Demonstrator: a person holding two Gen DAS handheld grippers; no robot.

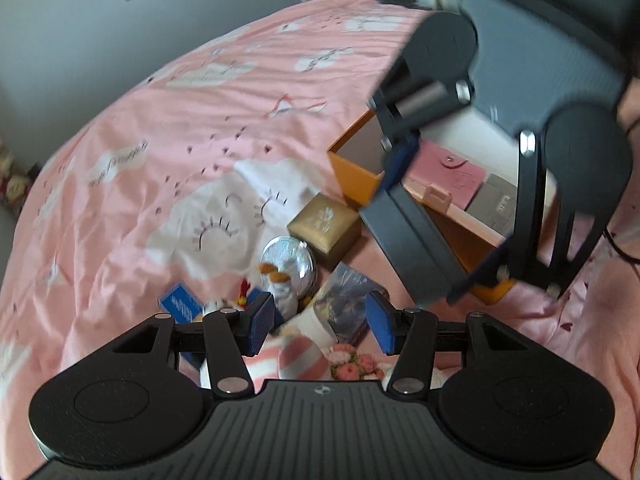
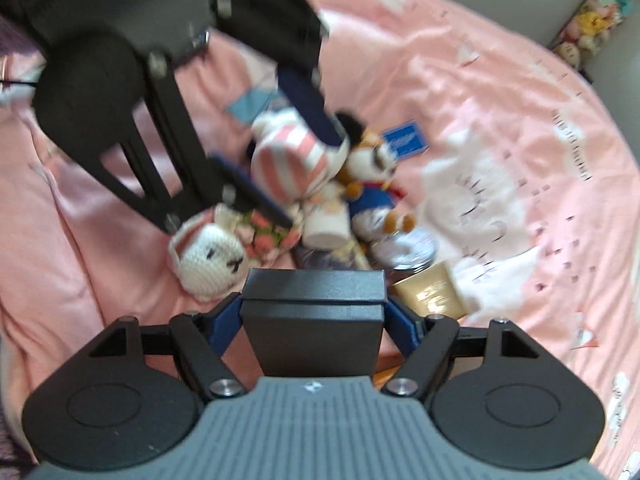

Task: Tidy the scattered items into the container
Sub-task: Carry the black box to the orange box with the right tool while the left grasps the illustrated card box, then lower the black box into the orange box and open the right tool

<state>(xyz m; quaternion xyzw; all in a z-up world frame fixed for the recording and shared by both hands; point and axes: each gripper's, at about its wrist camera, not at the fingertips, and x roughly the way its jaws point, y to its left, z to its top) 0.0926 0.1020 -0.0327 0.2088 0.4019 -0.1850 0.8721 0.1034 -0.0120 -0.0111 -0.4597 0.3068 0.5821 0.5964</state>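
My left gripper (image 1: 320, 324) reaches down into a pile of toys on the pink bedspread, with its blue pads either side of a pink-and-white striped plush (image 1: 296, 356). In the right wrist view the same left gripper (image 2: 312, 178) clamps that striped plush (image 2: 292, 160) from both sides. My right gripper (image 2: 314, 320) is shut on a black box (image 2: 314, 312). It holds the black box (image 1: 412, 240) in the air by the front corner of the orange container (image 1: 352, 176). Inside the container lie a pink pouch (image 1: 452, 172) and a grey card (image 1: 496, 200).
Around the striped plush lie a panda toy in blue (image 2: 372, 184), a white crocheted bunny (image 2: 208, 256), a flower bunch (image 2: 264, 232), a white cup (image 2: 324, 224), a round silver tin (image 1: 288, 264), a gold box (image 1: 324, 224), a small blue box (image 1: 180, 304) and a printed packet (image 1: 344, 300).
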